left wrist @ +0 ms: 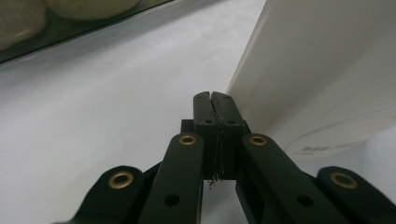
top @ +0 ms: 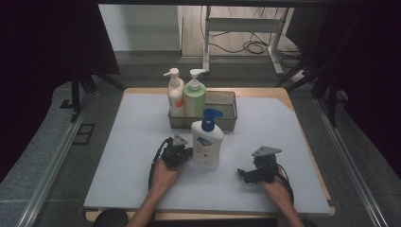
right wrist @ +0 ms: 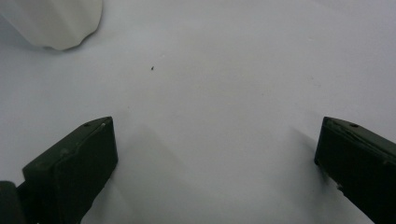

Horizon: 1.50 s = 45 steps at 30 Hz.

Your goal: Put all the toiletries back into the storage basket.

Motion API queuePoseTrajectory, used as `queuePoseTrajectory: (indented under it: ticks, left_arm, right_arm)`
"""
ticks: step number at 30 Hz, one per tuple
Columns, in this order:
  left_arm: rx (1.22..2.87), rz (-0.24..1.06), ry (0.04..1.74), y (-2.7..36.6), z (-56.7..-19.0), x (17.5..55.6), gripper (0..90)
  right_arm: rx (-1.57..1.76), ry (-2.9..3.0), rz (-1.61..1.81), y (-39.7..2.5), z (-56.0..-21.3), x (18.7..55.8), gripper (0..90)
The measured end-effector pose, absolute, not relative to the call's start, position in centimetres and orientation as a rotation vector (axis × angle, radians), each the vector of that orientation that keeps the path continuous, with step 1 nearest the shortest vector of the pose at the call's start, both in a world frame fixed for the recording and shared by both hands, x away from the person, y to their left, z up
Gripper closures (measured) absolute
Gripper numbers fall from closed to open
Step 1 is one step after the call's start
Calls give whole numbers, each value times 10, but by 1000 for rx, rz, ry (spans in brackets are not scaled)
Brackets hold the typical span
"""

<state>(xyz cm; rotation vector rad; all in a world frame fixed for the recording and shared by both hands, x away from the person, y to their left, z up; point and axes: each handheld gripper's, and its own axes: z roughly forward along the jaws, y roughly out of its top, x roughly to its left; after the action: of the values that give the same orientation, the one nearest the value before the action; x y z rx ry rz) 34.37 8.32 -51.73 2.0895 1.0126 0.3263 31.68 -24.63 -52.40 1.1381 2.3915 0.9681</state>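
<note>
Table (top: 142, 142) with a pale grey-blue mat covering nearly the whole top; a wooden edge shows along the far side and the right and near rims. A wire basket (top: 226, 109) stands on the mat at the far centre, holding two pump bottles in its left part. A white bottle with a blue pump (top: 207, 142) stands upright on the mat just in front of the basket, near the table's middle. In the right gripper view a small dark speck (right wrist: 152, 68) lies on the bare mat.
</note>
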Motion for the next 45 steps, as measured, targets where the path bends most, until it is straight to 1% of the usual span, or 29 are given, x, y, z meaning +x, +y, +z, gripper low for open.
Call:
queuePoseTrajectory:
  ticks: [13,18,29,32,38,45]
  left_arm:
    - [2136,303,925,56,-517,333,883]
    - [2141,292,923,56,-518,334,866]
    - [2184,318,905,60,-515,331,826]
    - [2185,317,913,63,-513,329,801]
    - [2189,328,913,66,-510,325,718]
    - [2199,359,917,66,-510,317,593]
  right_arm:
    - [1138,2390,968,-246,-524,317,0]
    - [1139,2391,968,-246,-524,317,0]
    - [1143,2395,967,-246,-524,317,0]
    - [1141,2395,968,-246,-524,317,0]
    - [1134,2405,970,-247,-523,317,1]
    - [1103,2422,991,-249,-518,315,86]
